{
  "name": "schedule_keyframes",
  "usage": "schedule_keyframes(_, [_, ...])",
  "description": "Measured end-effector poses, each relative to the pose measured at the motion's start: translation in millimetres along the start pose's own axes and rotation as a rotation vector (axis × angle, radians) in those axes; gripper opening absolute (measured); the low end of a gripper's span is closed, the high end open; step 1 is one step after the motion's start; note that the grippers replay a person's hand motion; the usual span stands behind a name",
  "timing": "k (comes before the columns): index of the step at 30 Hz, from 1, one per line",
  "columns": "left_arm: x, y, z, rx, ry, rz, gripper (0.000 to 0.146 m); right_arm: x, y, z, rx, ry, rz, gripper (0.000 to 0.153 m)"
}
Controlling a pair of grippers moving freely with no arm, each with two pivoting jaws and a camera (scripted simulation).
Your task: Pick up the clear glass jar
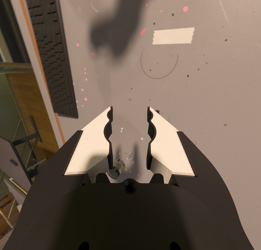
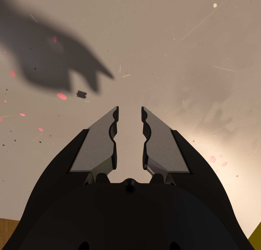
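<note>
In the left wrist view a small clear glass jar [image 1: 116,169] with a yellowish label lies on its side on the grey table [image 1: 197,101]. It sits low in the frame beside the base of my left finger, which partly hides it. My left gripper [image 1: 130,108] is open and empty, held above the table with the jar below and behind its fingertips. My right gripper [image 2: 130,108] is open and empty above the same table [image 2: 169,59]. The jar does not show in the right wrist view.
A black keyboard [image 1: 50,52] lies along the table's left edge. A strip of white tape [image 1: 173,36] and a thin ring mark [image 1: 159,65] are on the table ahead. A small black tape scrap [image 2: 81,94] lies ahead of the right gripper. Wooden floor and furniture lie beyond the left edge.
</note>
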State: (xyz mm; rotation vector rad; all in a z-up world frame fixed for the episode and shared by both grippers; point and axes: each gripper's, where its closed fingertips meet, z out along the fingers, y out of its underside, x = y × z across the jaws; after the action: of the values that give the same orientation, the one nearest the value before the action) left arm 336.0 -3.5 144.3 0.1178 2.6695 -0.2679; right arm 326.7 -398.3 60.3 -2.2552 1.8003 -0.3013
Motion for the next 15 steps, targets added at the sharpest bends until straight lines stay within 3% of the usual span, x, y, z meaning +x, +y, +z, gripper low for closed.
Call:
schedule_keyframes(7, [8.6, -15.1, 51.9, -0.074, 0.117, 0.040, 0.049, -0.7, 2.0, 0.7, 0.001, -0.024, 0.004, 0.032])
schedule_keyframes(15, [12.0, -24.8, 68.3, -0.107, 0.146, 0.078, 0.049, -1.0, 1.8, 1.6, 0.002, -0.041, 0.005, 0.032])
